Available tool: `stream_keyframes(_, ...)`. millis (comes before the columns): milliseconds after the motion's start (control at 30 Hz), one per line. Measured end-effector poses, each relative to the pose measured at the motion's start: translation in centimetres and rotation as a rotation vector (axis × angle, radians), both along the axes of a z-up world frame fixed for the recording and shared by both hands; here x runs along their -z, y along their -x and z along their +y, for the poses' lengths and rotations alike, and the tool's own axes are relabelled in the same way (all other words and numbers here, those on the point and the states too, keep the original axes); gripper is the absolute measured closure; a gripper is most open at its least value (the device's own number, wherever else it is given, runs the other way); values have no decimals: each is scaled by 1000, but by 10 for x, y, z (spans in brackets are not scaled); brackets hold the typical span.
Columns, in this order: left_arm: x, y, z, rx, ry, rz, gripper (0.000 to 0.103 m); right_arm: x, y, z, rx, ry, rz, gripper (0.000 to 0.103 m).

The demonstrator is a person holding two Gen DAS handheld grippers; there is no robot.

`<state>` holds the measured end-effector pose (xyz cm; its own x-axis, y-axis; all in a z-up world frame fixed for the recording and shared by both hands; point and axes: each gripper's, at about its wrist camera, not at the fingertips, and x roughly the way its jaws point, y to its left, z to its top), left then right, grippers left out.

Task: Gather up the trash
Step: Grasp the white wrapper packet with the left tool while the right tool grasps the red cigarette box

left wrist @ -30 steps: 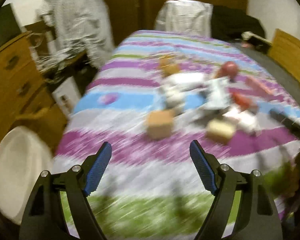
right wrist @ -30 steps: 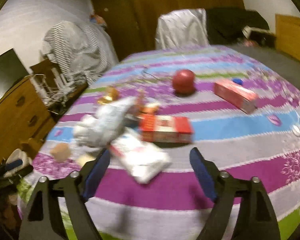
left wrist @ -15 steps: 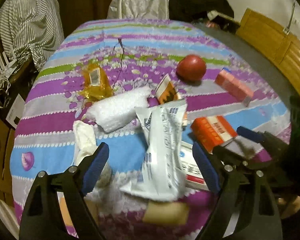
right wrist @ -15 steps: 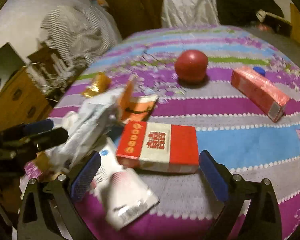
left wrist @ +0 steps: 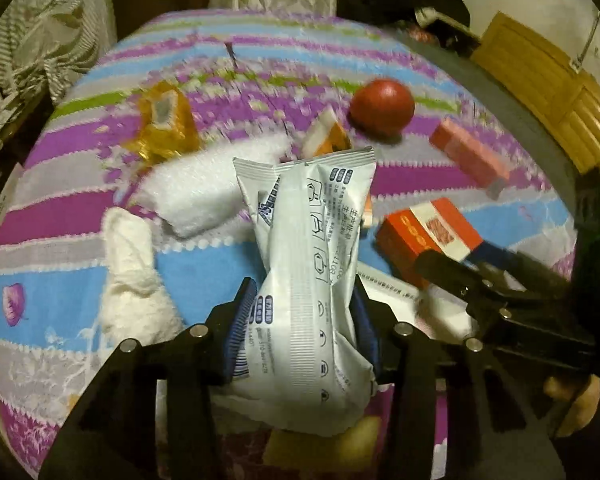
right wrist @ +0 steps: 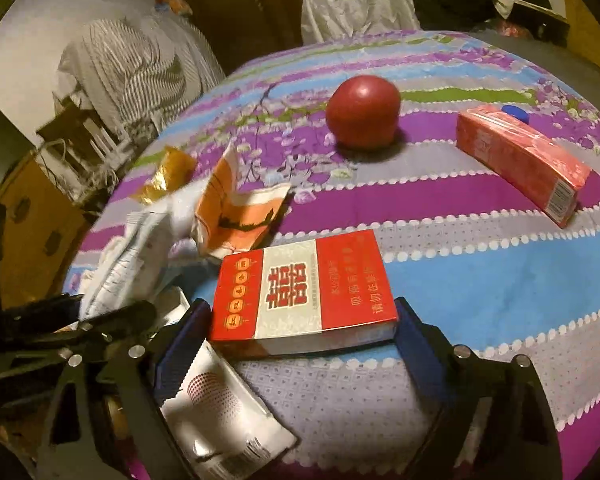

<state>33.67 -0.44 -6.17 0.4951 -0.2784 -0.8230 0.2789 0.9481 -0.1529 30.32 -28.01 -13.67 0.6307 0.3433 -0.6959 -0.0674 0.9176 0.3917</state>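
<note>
A white printed snack packet [left wrist: 312,208] stands up between the blue pads of my left gripper [left wrist: 304,292]. Its jaws are closing and the pads pinch the packet's lower half. A red and white cigarette box [right wrist: 300,280] lies flat on the striped bedspread [right wrist: 480,280]. My right gripper [right wrist: 302,320] is closing around it, with a pad against each short end. In the left wrist view the right gripper [left wrist: 456,256] reaches in beside that red box [left wrist: 424,228].
Around them lie a red round fruit [right wrist: 362,112], a pink carton [right wrist: 520,160], an orange and white wrapper [right wrist: 236,216], a gold wrapper [left wrist: 164,124], white foam [left wrist: 204,196], crumpled tissue [left wrist: 128,272] and a white pouch [right wrist: 220,412]. A wooden dresser [right wrist: 32,232] stands left of the bed.
Both grippers came down and forward into the pile. The left jaws went from wide apart to pinching the white packet. The right jaws drew in against the red box's ends.
</note>
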Motion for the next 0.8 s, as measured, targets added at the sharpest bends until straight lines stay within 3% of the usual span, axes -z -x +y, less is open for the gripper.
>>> stream_keyframes(133, -33, 27, 14, -38, 2, -106, 58, -19, 29, -19, 26, -49, -71, 13)
stream_keyframes(233, -54, 62, 33, -78, -40, -187, 58, -34, 60, -29, 20, -81, -100, 13)
stream_keyframes(333, -61, 101, 60, -135, -65, -201, 58, -50, 100, -26, -27, -69, -120, 13)
stream_keyframes(500, -42, 160, 106, -257, -142, -140, 58, -53, 171, -2, -137, 6, -90, 13)
stream_keyframes(567, -27, 177, 119, -292, -140, -94, 58, -46, 198, 9, -158, 44, -58, 13)
stream_keyframes(700, 0, 195, 138, -363, -131, -35, 58, -31, 228, 21, -139, 106, -18, 13)
stream_keyframes(800, 13, 196, 139, -379, -125, -40, 56, -19, 233, 28, -122, 147, 8, 13)
